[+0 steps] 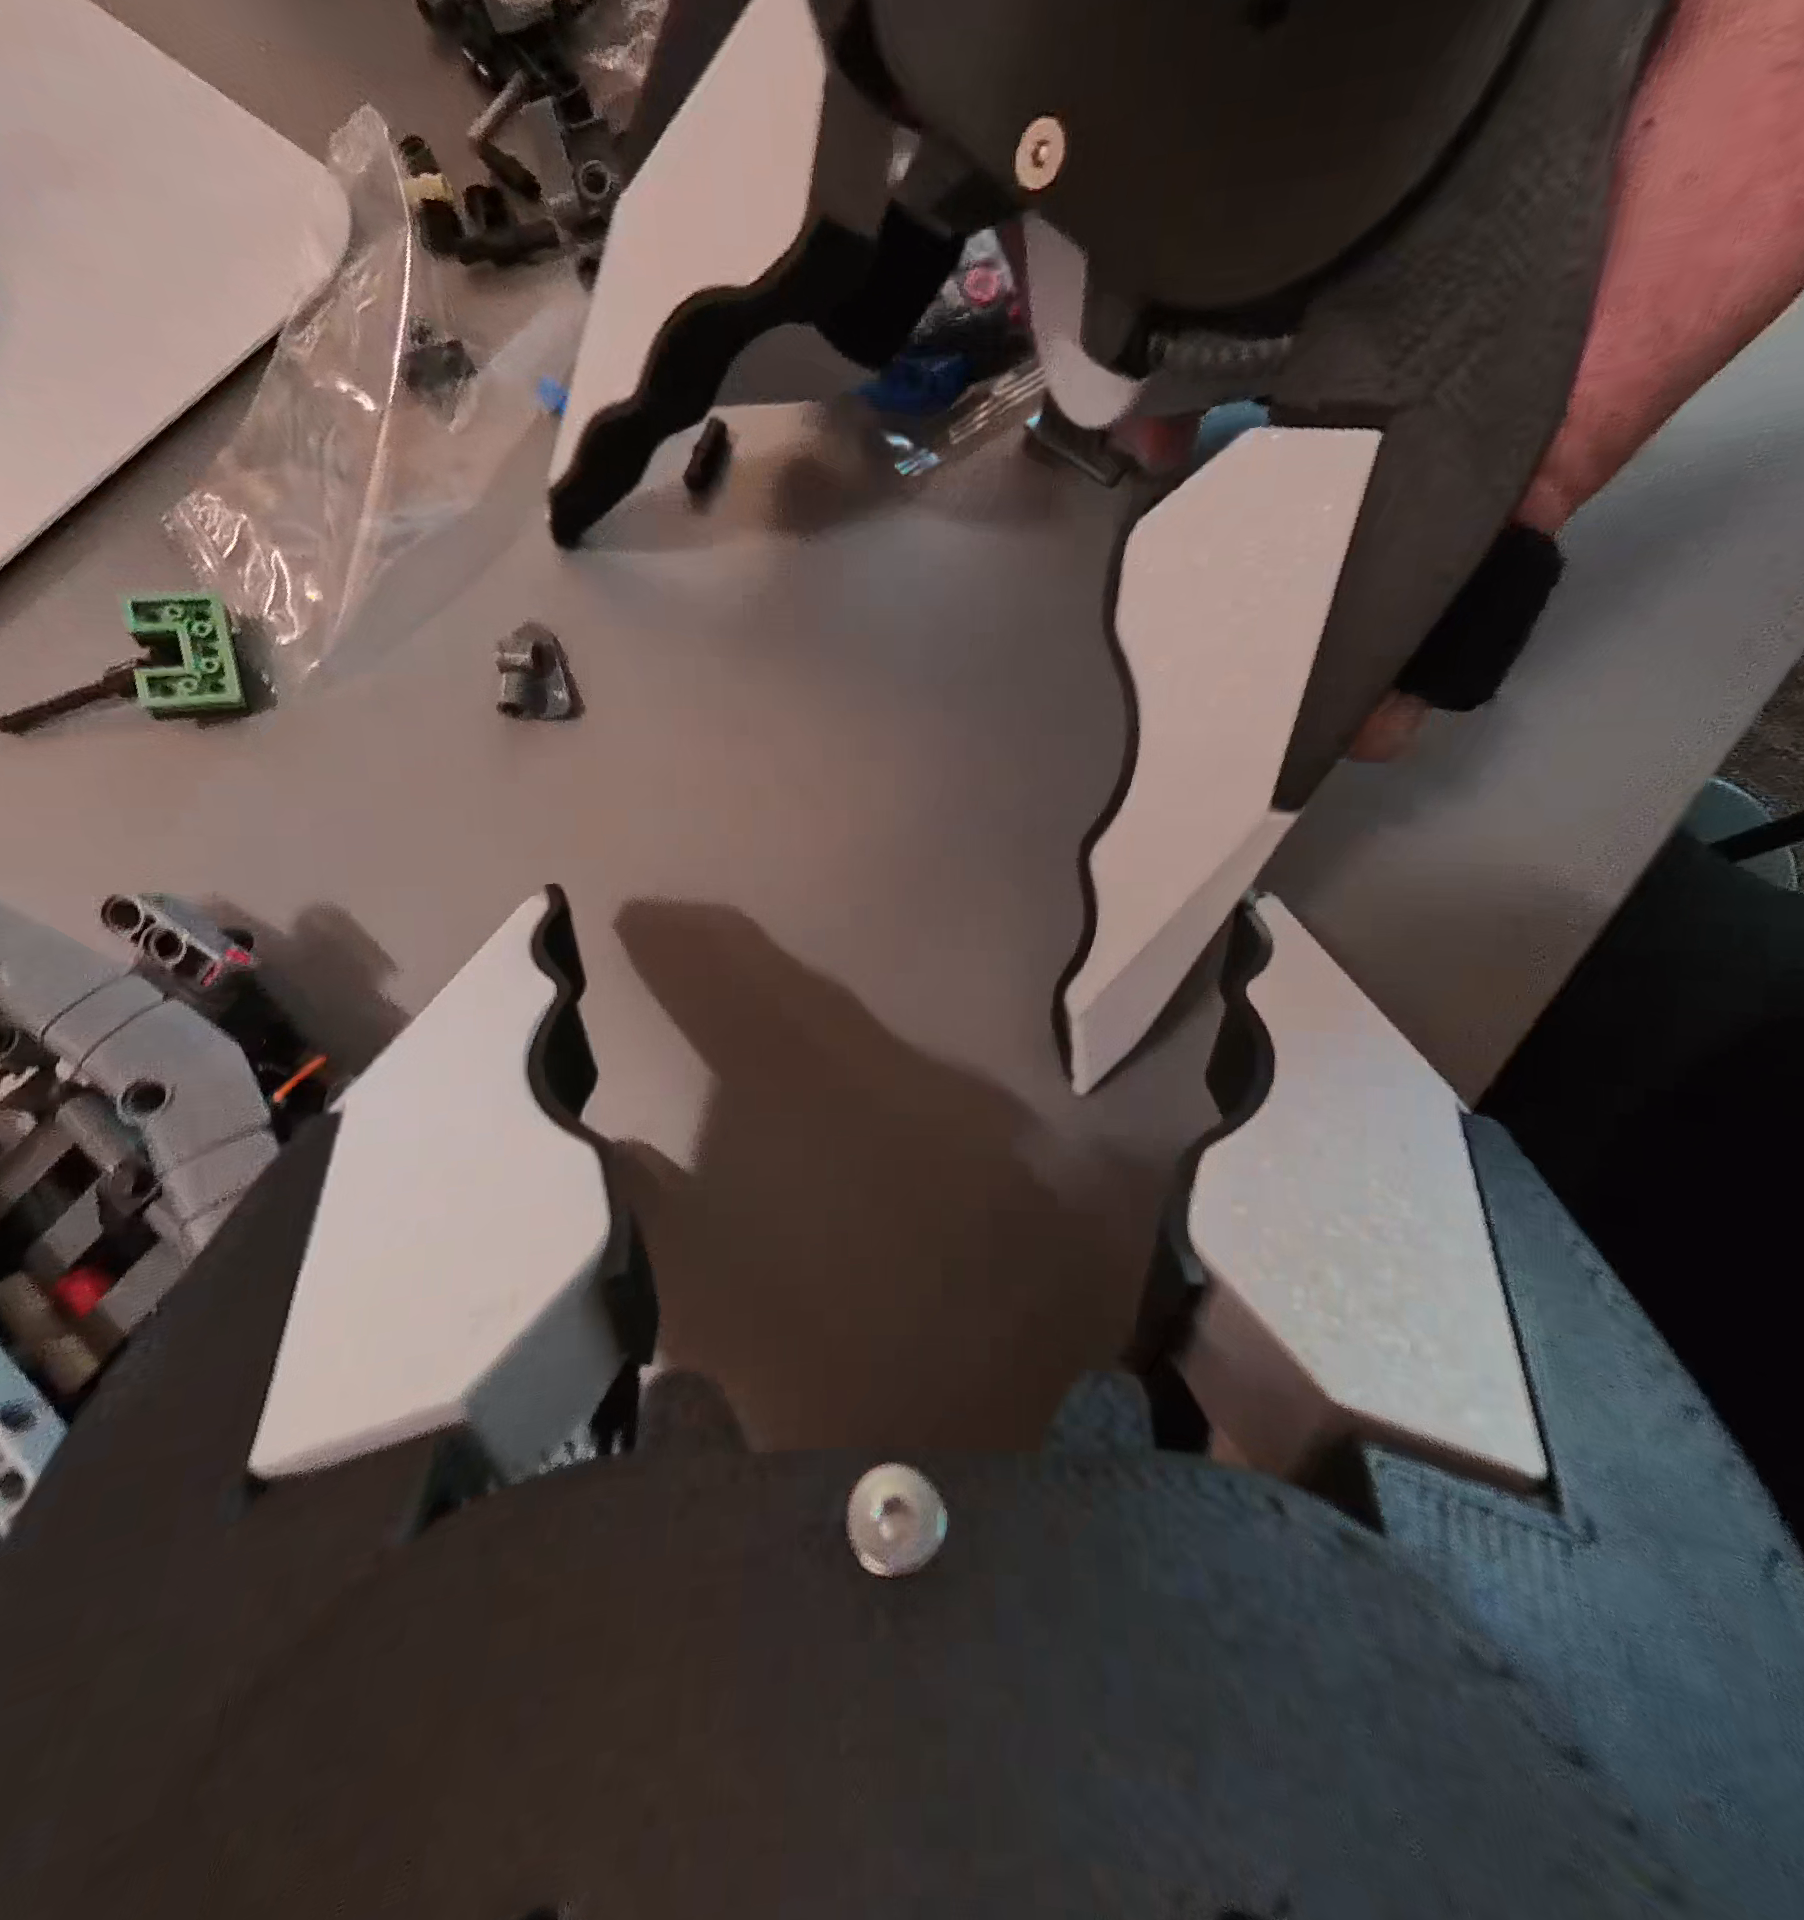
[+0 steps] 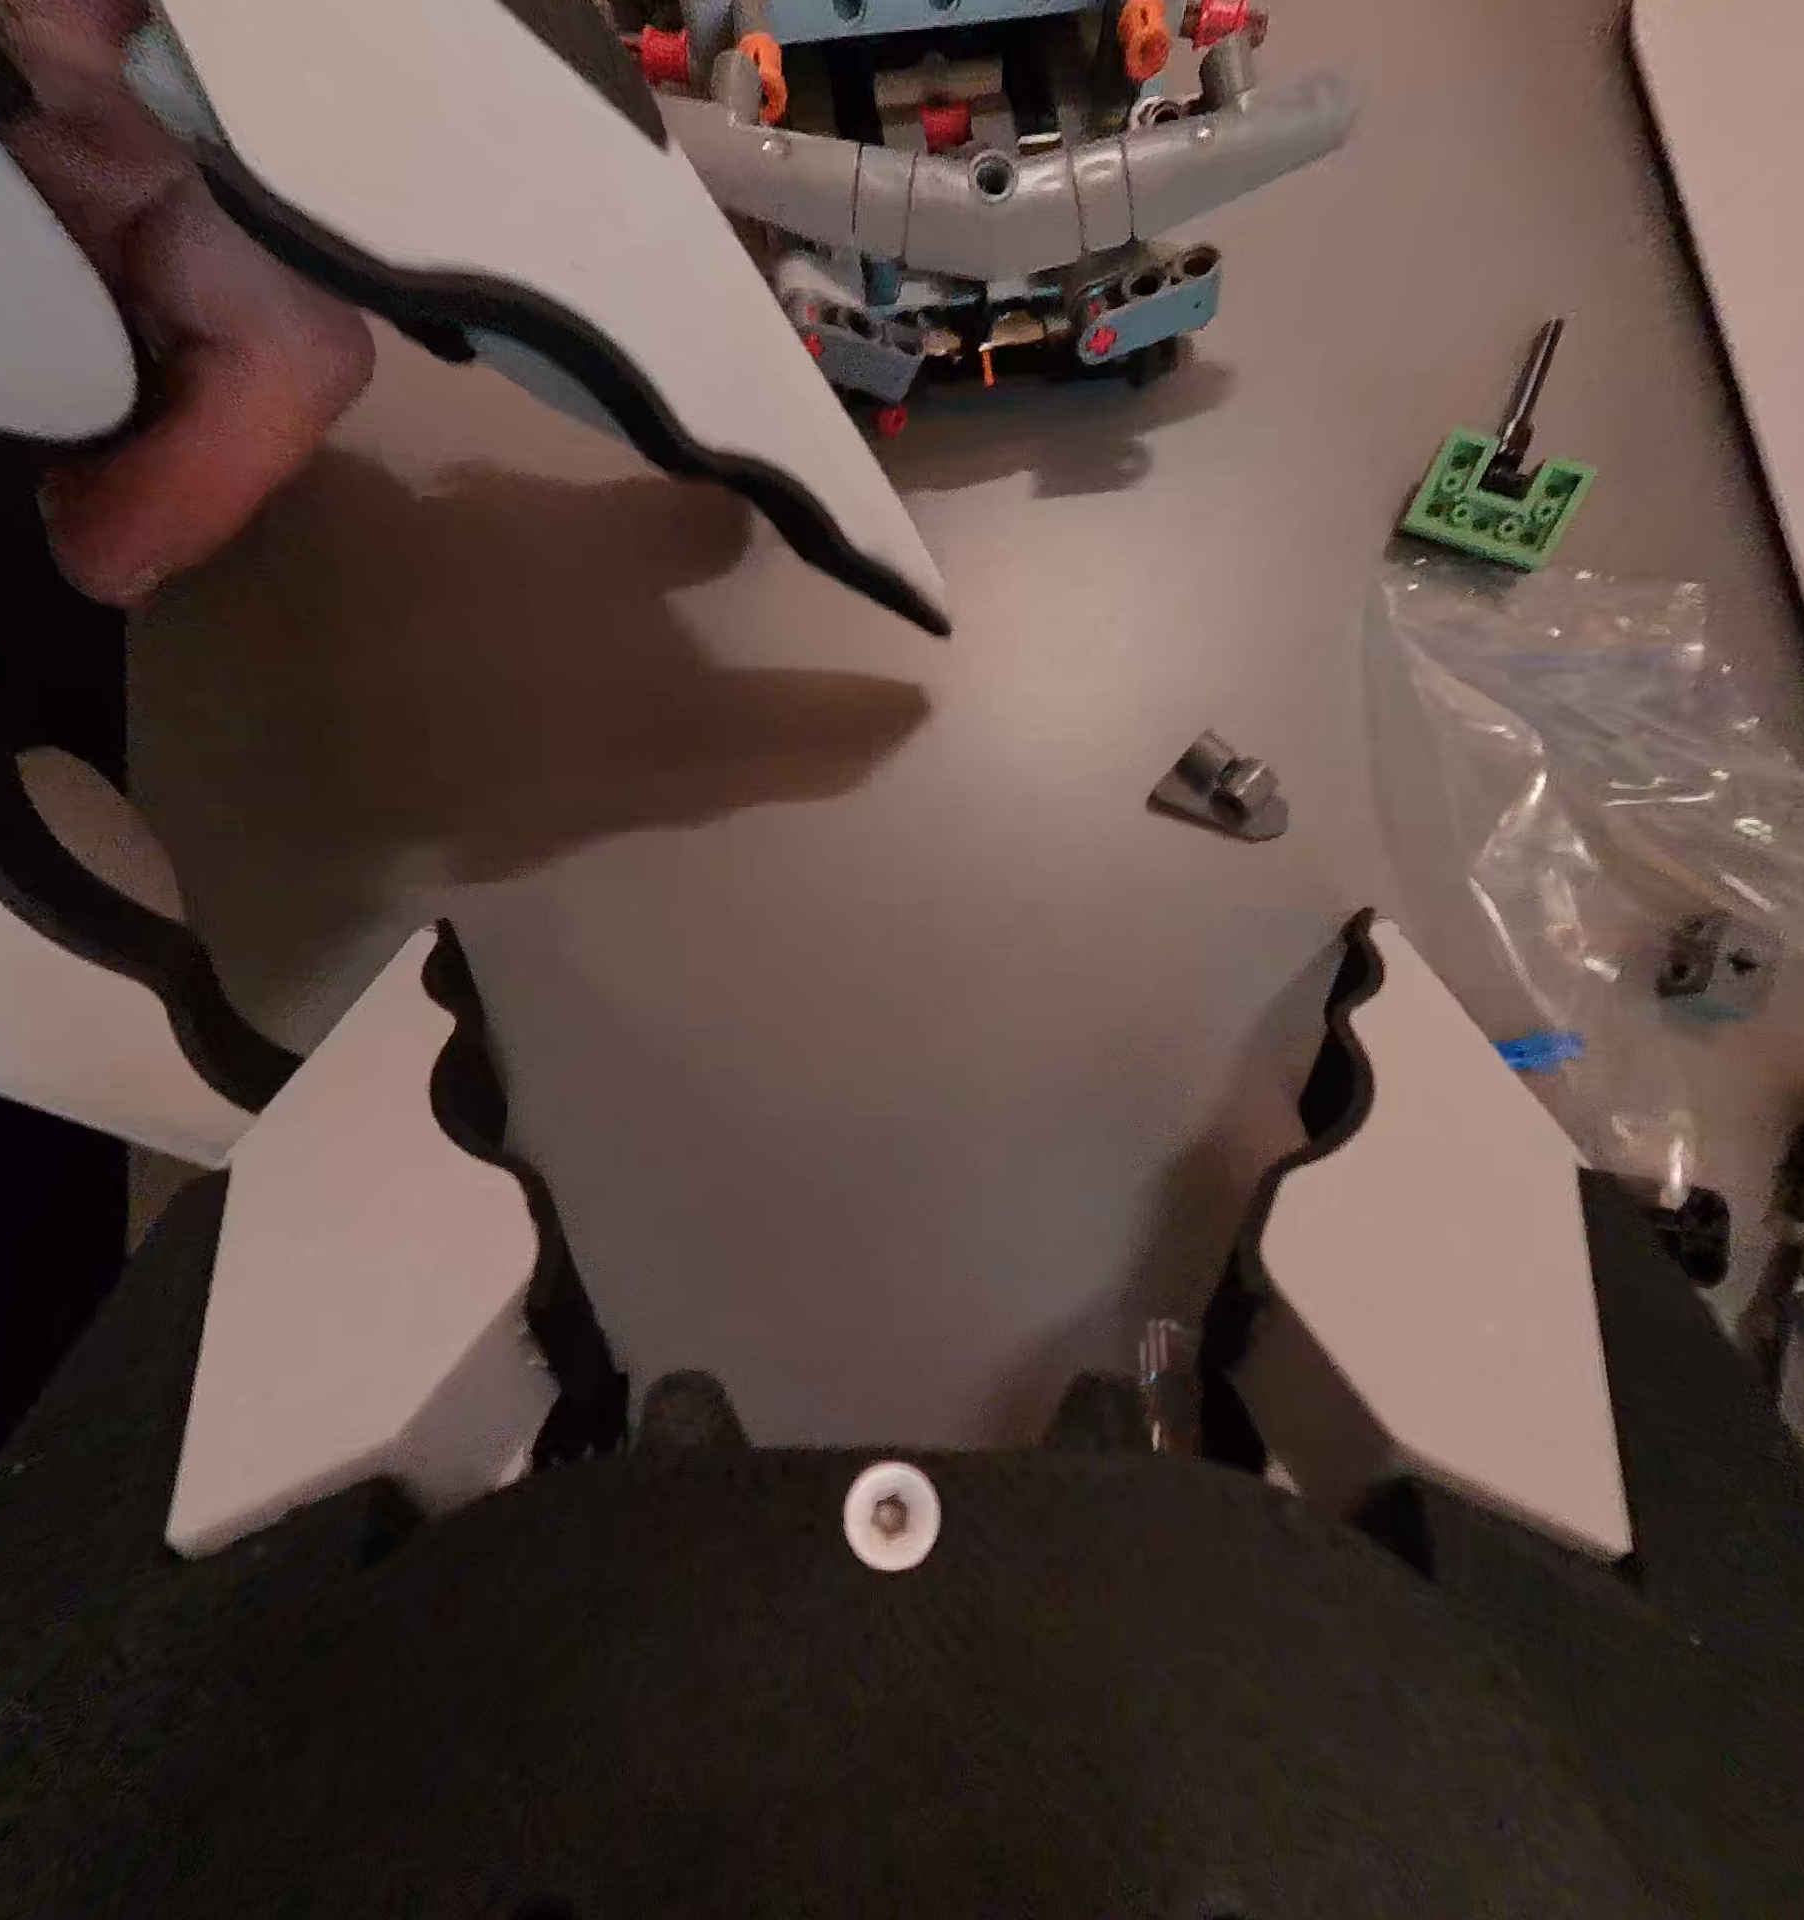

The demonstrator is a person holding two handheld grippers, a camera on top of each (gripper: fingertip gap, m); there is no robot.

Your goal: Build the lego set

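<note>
My left gripper (image 1: pixel 903 904) is open and empty over the bare grey table (image 1: pixel 877 675). My right gripper (image 2: pixel 900 925) is open and empty too; in the left wrist view it (image 1: pixel 820 805) comes in from the top, facing mine. A small dark grey piece (image 1: pixel 536 673) (image 2: pixel 1220 795) lies alone on the table between both grippers. A green brick with a black axle (image 1: pixel 189 655) (image 2: pixel 1500 499) lies farther out. The partly built grey model (image 1: pixel 98 1091) (image 2: pixel 981 187) stands to my left gripper's left.
A clear plastic bag (image 1: pixel 337 416) (image 2: pixel 1604 748) holds a few small parts. A pile of dark pieces (image 1: pixel 513 156) lies beyond it. A white sheet (image 1: pixel 98 260) (image 2: pixel 1760 260) lies beside the bag. Blue pieces (image 1: pixel 919 379) sit under the right gripper. The table edge (image 1: pixel 1708 582) runs at right.
</note>
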